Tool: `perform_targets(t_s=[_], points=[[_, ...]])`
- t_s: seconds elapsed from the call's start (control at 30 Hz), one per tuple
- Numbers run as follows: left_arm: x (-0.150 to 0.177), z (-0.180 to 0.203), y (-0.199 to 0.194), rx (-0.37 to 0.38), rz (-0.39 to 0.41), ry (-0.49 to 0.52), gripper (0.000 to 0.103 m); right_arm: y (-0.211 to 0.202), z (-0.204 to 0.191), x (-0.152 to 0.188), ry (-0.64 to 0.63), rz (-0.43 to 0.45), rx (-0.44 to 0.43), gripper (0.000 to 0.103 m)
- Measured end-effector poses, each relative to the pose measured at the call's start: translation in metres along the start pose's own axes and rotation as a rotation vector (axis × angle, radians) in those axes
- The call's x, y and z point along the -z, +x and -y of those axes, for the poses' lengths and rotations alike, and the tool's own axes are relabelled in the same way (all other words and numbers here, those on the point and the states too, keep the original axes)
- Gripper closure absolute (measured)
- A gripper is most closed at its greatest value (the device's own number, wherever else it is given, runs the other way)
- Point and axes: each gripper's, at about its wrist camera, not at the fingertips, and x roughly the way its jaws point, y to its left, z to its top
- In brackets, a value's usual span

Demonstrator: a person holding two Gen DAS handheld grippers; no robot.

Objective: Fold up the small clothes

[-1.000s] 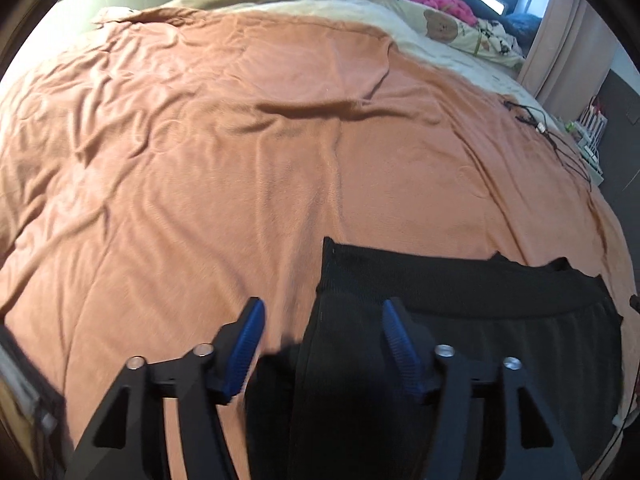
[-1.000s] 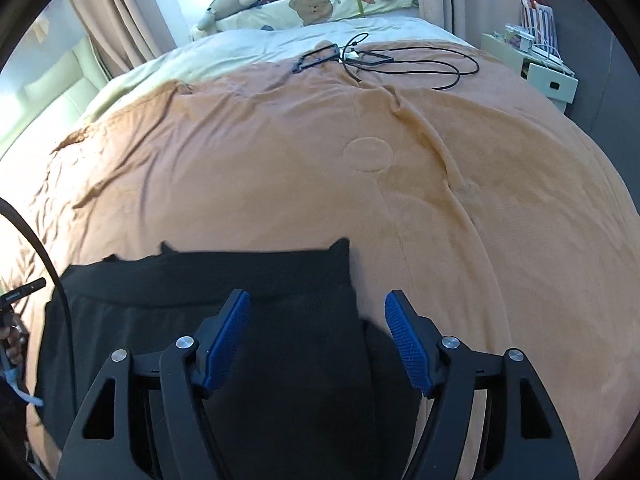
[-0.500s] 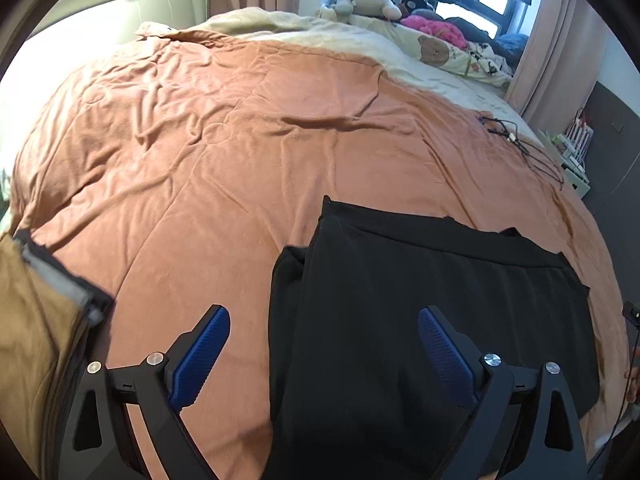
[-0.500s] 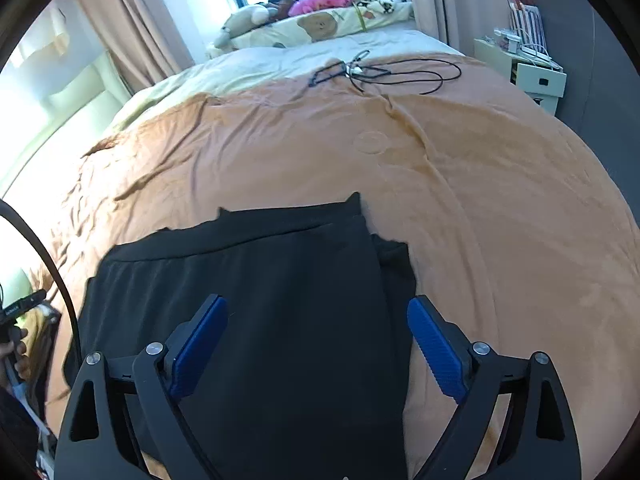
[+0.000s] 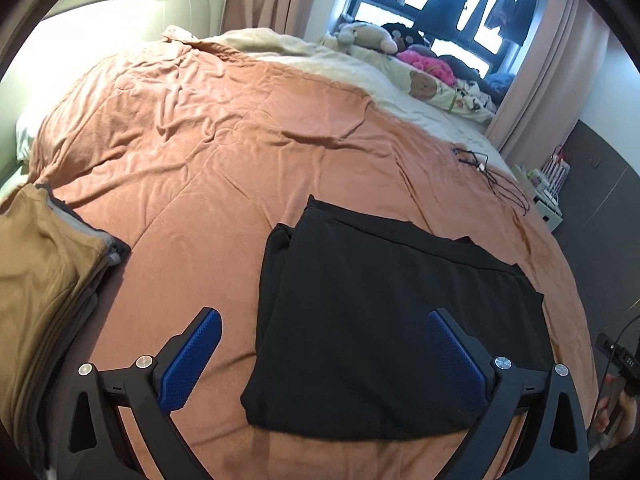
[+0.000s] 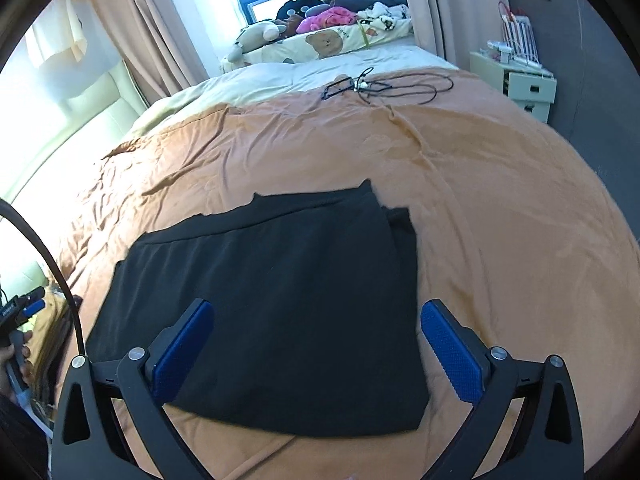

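Stack at far left: a folded pile of clothes (image 5: pixel 44 280), tan piece on top, sits at the bed's edge. If I swing wide I could knock it off.
Left claw: my left claw (image 5: pixel 320 364) is opening, jaws spread wide with nothing between the blue pads, hanging above the near left part of the garment.
Black garment: the black garment (image 5: pixel 384 320) lies folded flat on the orange bedspread (image 5: pixel 224 152), an under layer peeking out along its left side. That uneven edge is my worry: grab only the top layer and the fold slides apart.
Right claw: my right claw (image 6: pixel 318 356) is opening too, empty, over the garment's near right part. If the two claws pinch at different depths, the next fold goes crooked.
Bedspread risk: soft, wrinkly cover. A deep pinch could catch it along with the cloth.
Cables at far right: black cables (image 6: pixel 384 86) lie well apart, I judge no snag.
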Motion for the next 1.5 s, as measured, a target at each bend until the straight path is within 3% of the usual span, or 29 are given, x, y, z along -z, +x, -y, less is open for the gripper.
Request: perform_targets(t_s=[0.43,0.67,0.83,0.93,1.2,1.37,1.5], points=[[0.046,-0.013,-0.027,0.031,0.000,-0.093,0.001,-0.025,-0.002,0.045,0.059,0.049,0.027,0.000],[0.069,-0.027,-0.023,0.063,-0.035,-0.138,0.001,-0.027,0.003,0.076,0.104,0.066,0.028,0.000],[0.080,-0.040,-0.018,0.037,-0.049,-0.137,0.001,-0.024,0.006,0.091,0.129,0.060,0.049,0.000],[0.087,-0.052,-0.011,0.058,-0.072,-0.169,0.006,-0.021,0.010,0.094,0.150,0.055,0.057,0.000],[0.103,-0.072,0.017,0.138,-0.157,-0.292,0.042,-0.010,0.031,0.102,0.193,0.020,-0.019,0.003],[0.108,-0.073,0.034,0.190,-0.196,-0.354,0.046,0.006,0.053,0.101,0.265,-0.056,-0.067,0.024],[0.112,-0.072,0.047,0.210,-0.223,-0.393,0.046,0.015,0.065,0.100,0.323,-0.080,-0.110,0.026]])
